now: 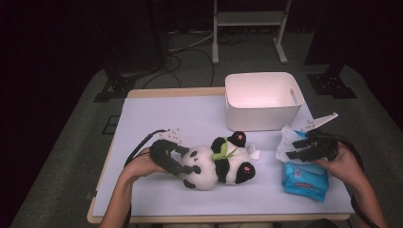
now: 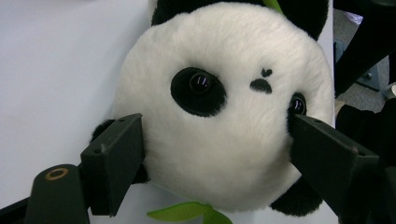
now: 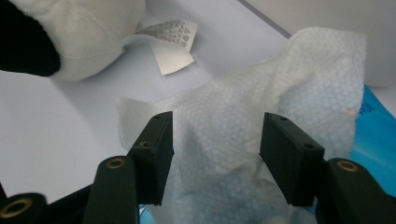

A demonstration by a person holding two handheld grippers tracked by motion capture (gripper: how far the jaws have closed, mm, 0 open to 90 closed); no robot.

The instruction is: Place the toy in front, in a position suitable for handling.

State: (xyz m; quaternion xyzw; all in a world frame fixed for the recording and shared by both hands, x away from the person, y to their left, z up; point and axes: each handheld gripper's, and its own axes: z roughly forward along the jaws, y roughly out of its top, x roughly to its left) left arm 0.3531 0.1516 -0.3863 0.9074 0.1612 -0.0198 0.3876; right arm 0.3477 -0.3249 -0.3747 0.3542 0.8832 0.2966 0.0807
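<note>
Dark surroundings frame a pale lilac table (image 1: 157, 118), with a white bin (image 1: 263, 99) standing at its far right edge. A plush panda (image 1: 218, 164) lies on its back near the front edge, about midway along it, head toward the left. A blue pack of wipes (image 1: 305, 180) sits at the front right corner, one white wipe (image 1: 291, 142) pulled up out of it.

The left gripper (image 1: 183, 166) is at the panda's head; in the left gripper view its jaws stand spread either side of the white face (image 2: 224, 112), close to the fur but not visibly squeezing it. The right gripper (image 1: 299, 149) is over the pack; in the right gripper view its jaws straddle the raised wipe (image 3: 243, 140), spread, with no pinch on the sheet.

Handling, as a judgement: the panda is light, soft and compressible — a grip across the head will sink in before it holds, so a limb or the neck may give a firmer purchase. The wipe is thin, limp and likely damp; it should be pinched at the raised fold between the jaws, and may drag the next sheet with it.

Not determinable: whether the left pads touch the fur, the print on the panda's sewn-in label (image 3: 170, 42), and the pack's opening — covered by the wipe.
</note>
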